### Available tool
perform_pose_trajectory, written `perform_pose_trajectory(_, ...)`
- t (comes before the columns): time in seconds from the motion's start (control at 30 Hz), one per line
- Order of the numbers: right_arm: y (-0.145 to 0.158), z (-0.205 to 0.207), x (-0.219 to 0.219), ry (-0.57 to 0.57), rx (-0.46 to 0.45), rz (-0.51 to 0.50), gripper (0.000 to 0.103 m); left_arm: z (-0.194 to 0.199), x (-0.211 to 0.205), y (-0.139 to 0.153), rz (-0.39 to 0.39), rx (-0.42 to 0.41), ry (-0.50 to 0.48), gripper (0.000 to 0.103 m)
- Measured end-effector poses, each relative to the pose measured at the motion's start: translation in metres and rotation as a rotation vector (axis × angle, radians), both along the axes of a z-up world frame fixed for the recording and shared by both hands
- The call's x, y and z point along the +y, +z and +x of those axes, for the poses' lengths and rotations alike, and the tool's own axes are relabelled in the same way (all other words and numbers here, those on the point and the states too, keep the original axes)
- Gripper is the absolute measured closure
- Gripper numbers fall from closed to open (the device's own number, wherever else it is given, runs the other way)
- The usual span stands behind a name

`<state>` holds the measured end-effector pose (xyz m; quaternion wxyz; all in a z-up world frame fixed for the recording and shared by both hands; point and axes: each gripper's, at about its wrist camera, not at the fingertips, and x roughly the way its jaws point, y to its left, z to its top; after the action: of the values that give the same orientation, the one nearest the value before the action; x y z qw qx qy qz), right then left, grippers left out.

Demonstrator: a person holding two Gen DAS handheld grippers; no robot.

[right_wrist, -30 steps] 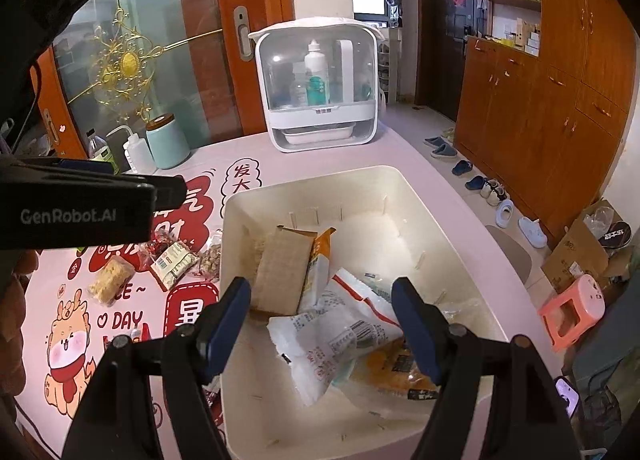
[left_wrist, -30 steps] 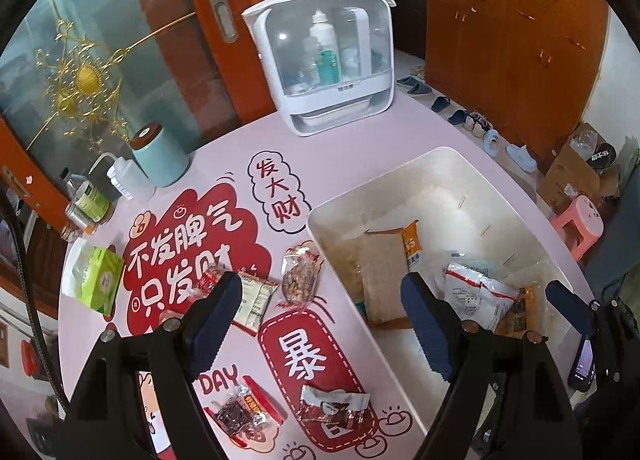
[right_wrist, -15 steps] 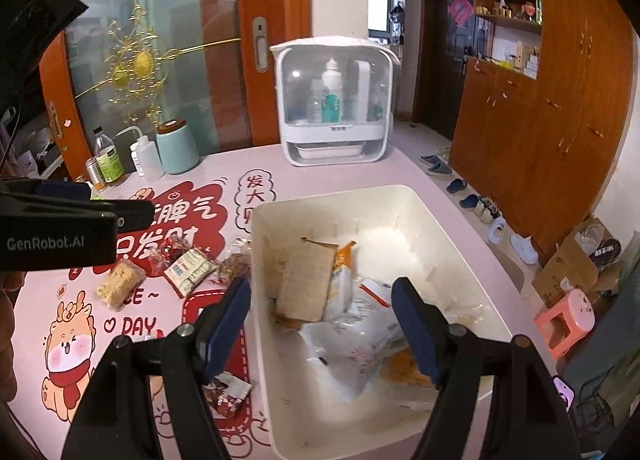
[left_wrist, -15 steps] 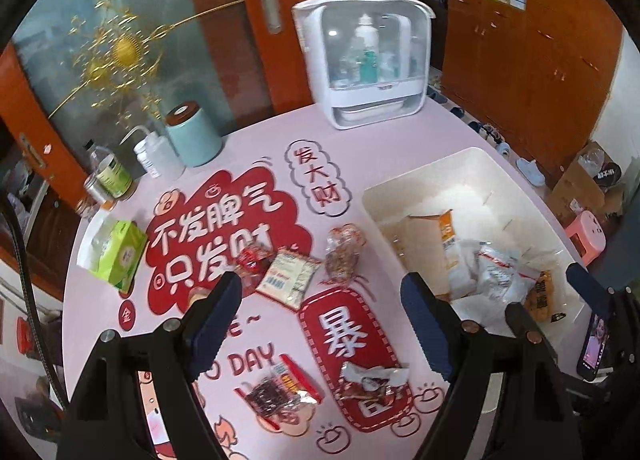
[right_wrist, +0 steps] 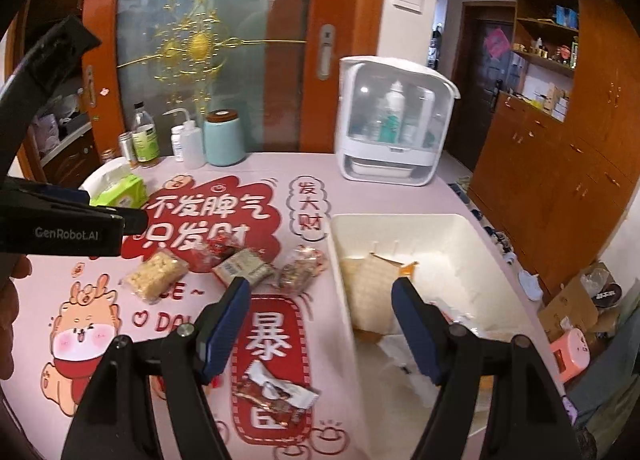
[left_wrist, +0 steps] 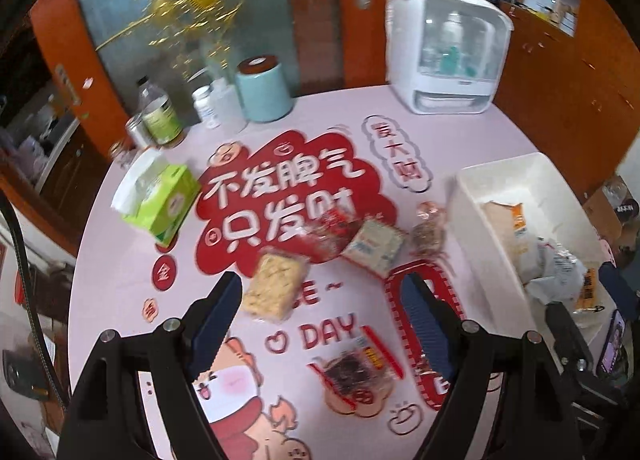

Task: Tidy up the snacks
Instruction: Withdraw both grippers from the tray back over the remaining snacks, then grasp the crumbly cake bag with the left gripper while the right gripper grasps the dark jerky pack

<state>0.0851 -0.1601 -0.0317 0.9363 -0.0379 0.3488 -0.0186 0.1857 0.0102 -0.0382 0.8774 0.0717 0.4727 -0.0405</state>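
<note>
Pink table [left_wrist: 120, 260]: both grippers [left_wrist: 322, 300] [right_wrist: 320, 306] spread empty; crinkly snacks [left_wrist: 274, 286] at twelve o'clock could slip beside bin [right_wrist: 340, 260].

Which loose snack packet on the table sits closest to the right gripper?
The red-brown wrapper with torn white end, lying alone on the red panel just below the right gripper; the other packets cluster farther back.

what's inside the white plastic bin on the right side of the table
The white plastic bin holds a tan cardboard-coloured packet leaning on its left wall, an orange-edged packet beside it, and crinkled white bags. Anything beneath those bags is covered.
</note>
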Motion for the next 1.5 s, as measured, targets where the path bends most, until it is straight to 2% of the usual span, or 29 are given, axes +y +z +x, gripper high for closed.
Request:
perform_pose_trajectory(0.17,-0.007,0.004,0.016,0.062,0.035,0.082,0.029,0.003,0.034,-0.018,0.003,0.026,0.028,0.022)
perform_pose_trajectory(0.33,-0.023,0.011,0.029,0.11,0.104,0.152,0.029,0.009,0.062,-0.05,0.008,0.084,0.02,0.022)
perform_pose_trajectory(0.5,-0.055,0.024,0.033,0.127,0.229,0.288,0.029,0.019,0.082,-0.08,0.007,0.127,0.017,0.022)
perform_pose_trajectory(0.7,-0.089,0.026,0.062,0.216,0.325,0.341,0.029,0.04,0.099,-0.111,-0.01,0.162,0.018,0.022)
perform_pose_trajectory(0.87,-0.114,0.032,0.092,0.253,0.369,0.292,0.029,0.058,0.104,-0.127,-0.037,0.188,0.004,0.022)
perform_pose_trajectory(1.1,-0.142,0.039,0.13,0.318,0.393,0.12,0.029,0.074,0.099,-0.146,-0.069,0.217,-0.01,0.022)
perform_pose_trajectory(1.33,-0.171,0.04,0.143,0.318,0.45,-0.023,0.029,0.088,0.097,-0.166,-0.114,0.25,0.003,0.022)
perform_pose_trajectory(1.5,-0.171,0.042,0.136,0.306,0.437,0.003,0.03,0.094,0.091,-0.178,-0.132,0.273,-0.006,0.022)
